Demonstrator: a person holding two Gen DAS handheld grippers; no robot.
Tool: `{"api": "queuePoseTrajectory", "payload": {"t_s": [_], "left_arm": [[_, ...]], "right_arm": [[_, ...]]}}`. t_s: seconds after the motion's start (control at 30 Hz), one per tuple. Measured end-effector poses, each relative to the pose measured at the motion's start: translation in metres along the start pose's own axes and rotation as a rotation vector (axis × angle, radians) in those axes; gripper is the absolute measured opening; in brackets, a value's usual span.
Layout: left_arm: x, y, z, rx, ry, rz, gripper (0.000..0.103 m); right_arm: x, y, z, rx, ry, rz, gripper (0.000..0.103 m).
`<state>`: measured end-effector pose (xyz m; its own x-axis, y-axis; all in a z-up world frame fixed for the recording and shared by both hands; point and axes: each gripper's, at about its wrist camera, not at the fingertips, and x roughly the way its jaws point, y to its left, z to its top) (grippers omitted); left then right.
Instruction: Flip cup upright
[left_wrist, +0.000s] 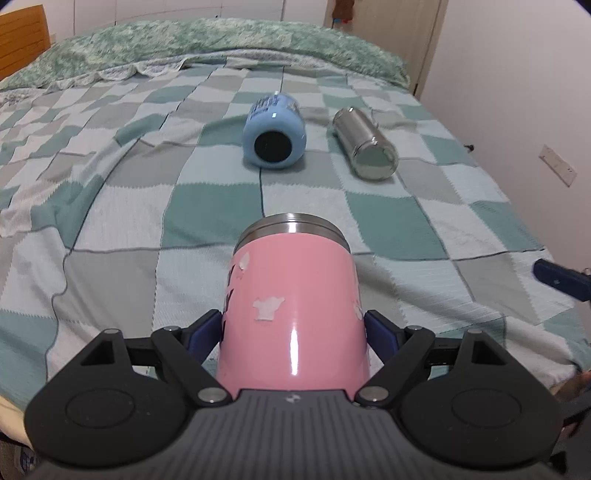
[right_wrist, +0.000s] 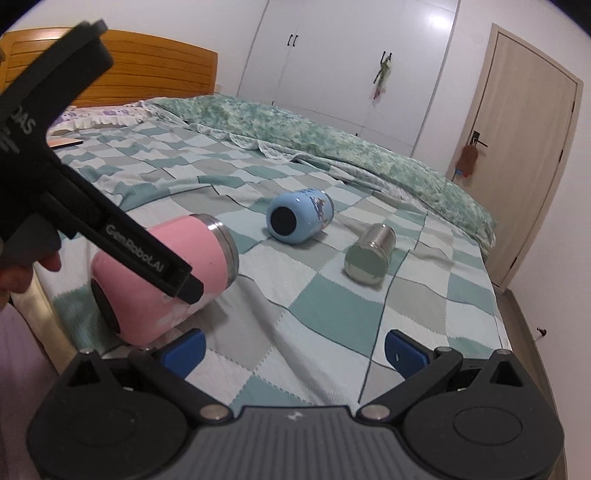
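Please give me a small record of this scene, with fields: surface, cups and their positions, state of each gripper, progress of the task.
surface: checkered blanket on a bed
pink cup: on its side, between the fingers of the left gripper
blue cup: on its side, untouched
steel cup: on its side, untouched
right gripper: open, holds nothing
progress: no cup upright yet

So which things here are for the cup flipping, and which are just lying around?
For the job:
- pink cup, lying on its side, gripped by the left tongs
- blue cup, on its side
- steel cup, on its side
- right tongs, open, holding nothing

Just lying about:
- checked blanket
- green quilt
- wardrobe
- door
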<state>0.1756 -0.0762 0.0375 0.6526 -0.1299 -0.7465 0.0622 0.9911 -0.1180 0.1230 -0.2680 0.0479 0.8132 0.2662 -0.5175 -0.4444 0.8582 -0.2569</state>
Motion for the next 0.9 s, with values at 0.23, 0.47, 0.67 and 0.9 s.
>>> {"api": "queuePoseTrajectory", "payload": {"t_s": [0.23,0.47,0.67,0.9], "left_arm": [[0.001,0.003,-0.001,-0.011,-0.004,-0.007,0.084],[-0.002,0.001,0.001,0.027,0.001,-0.027,0.091],[-0.035,0.015,0.004,0.044,-0.073,-0.119,0.103],[-0.069,0.046,0.008,0.120,-0.185,-0.063,0.103]], "right_arm": [[0.003,0.000,-0.005,0.011,0.005,0.007,0.103],[0.003,0.005,-0.004,0.007,0.015,0.004,0.103],[-0.005,0.007,0.004,0.001,0.014,-0.005,0.103],[-0.016,0.020,0.024,0.008,0.011,-0.014,0.103]]}}
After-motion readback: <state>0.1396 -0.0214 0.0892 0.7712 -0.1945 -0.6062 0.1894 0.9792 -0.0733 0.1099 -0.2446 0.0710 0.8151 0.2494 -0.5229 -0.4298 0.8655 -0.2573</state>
